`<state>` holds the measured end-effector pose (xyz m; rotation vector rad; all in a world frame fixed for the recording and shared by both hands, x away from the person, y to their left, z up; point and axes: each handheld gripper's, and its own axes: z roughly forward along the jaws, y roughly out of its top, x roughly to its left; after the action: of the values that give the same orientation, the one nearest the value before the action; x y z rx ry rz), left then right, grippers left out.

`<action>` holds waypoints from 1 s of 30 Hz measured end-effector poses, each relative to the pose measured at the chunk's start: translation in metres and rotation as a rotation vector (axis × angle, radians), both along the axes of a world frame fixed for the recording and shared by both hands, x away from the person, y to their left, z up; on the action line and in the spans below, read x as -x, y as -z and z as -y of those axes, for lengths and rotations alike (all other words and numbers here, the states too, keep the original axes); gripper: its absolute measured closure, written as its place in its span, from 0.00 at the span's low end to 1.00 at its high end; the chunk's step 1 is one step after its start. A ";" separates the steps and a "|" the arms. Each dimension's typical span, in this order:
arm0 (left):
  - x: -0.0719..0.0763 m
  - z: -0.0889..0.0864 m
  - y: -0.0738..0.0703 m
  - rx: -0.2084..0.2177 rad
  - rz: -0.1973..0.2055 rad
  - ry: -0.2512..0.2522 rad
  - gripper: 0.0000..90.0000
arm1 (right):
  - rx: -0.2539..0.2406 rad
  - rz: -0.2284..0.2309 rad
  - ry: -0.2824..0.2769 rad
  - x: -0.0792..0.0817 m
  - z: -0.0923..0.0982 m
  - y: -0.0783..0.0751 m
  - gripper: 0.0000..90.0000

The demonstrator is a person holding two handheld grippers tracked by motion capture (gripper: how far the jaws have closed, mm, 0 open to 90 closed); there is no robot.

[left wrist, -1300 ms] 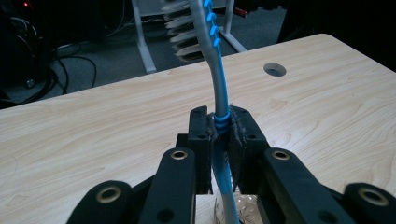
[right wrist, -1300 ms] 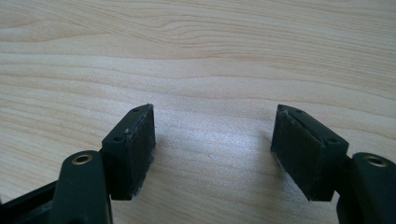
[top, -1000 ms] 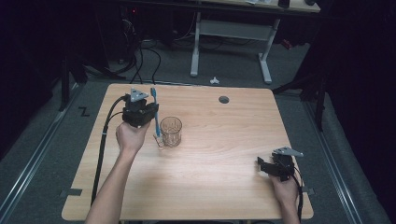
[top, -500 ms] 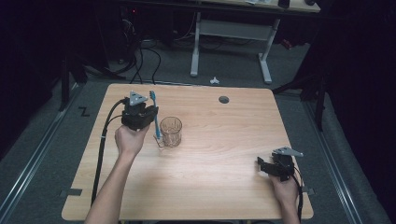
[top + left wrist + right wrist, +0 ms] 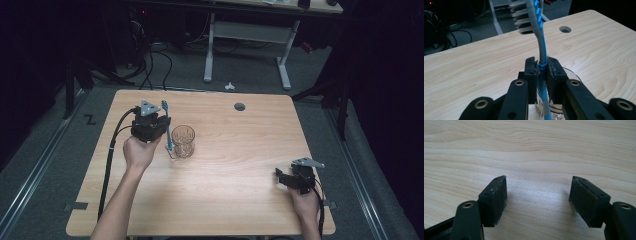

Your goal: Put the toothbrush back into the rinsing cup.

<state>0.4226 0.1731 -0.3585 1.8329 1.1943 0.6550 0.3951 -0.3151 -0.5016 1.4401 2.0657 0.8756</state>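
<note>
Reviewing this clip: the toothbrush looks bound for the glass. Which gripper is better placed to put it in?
Left. The left gripper is shut on the toothbrush, held upright at the glass. The right gripper is open over bare table, well away from the glass.

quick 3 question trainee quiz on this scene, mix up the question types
1. True or false: the left gripper has its fingers shut on the blue plastic toothbrush.
2. Multiple choice: the toothbrush's lower end is at A) the round hole in the table, B) the clear ribbed drinking glass, C) the right gripper.
3. Fill in: the right gripper's fingers are ____, with bare light wooden table between them.

Key: 1 true; 2 B; 3 open.
</note>
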 end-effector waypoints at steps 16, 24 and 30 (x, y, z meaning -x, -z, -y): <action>0.008 -0.001 0.006 -0.006 0.004 0.010 0.88 | 0.000 0.000 0.000 0.000 0.000 0.000 0.34; 0.013 0.000 0.009 -0.018 0.017 0.015 0.88 | 0.000 0.000 0.000 0.000 0.000 0.000 0.34; 0.014 0.002 0.012 -0.027 0.015 0.018 0.88 | 0.000 0.000 0.000 0.000 0.000 0.000 0.34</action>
<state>0.4081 0.1716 -0.3706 1.8563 1.1632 0.6768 0.3951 -0.3151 -0.5016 1.4402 2.0658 0.8753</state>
